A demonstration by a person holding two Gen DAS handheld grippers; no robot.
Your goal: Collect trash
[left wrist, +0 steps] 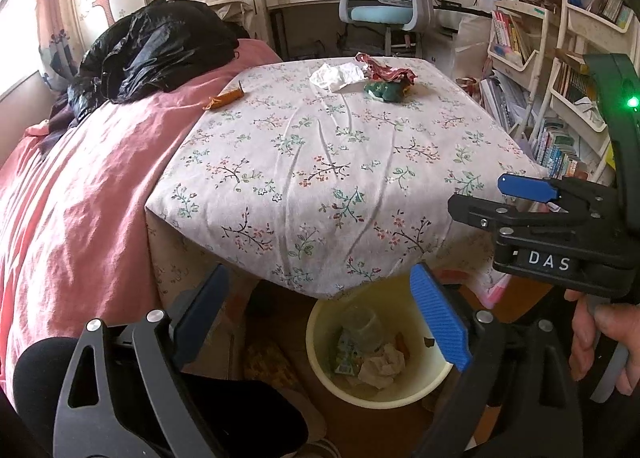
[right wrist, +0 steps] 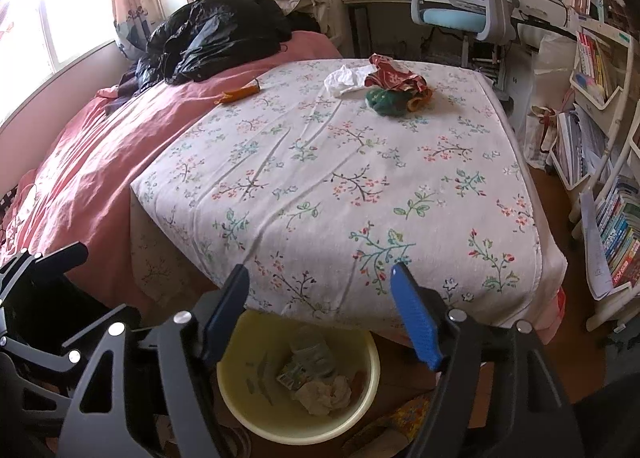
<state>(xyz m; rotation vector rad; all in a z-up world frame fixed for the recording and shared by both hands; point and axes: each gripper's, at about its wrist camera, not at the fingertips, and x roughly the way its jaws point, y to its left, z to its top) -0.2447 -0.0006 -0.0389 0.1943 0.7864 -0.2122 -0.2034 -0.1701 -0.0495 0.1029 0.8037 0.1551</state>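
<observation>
Left wrist view only: right gripper (left wrist: pixel 520 197) seen side-on, hand (left wrist: pixel 600 342) on its handle. Trash (crumpled tissue (right wrist: pixel 345 82), red wrapper (right wrist: pixel 394 78), green wrapper (right wrist: pixel 386 101), orange wrapper (right wrist: pixel 240 93)) lies at the floral bed's (right wrist: pixel 340 193) far end, well apart from both grippers. Left gripper (left wrist: pixel 324 318): jaws spread, empty, above yellow bin (left wrist: pixel 320 342). Right gripper: likewise released.

both wrist views downward over bed (left wrist: pixel 304 177)

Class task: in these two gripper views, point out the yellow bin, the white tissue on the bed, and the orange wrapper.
Yellow bin (right wrist: pixel 236 402), right wrist view, on its inner wall.
White tissue (left wrist: pixel 334 75), left wrist view, on its crumpled middle.
Orange wrapper (left wrist: pixel 225 99), left wrist view, on its middle.
</observation>
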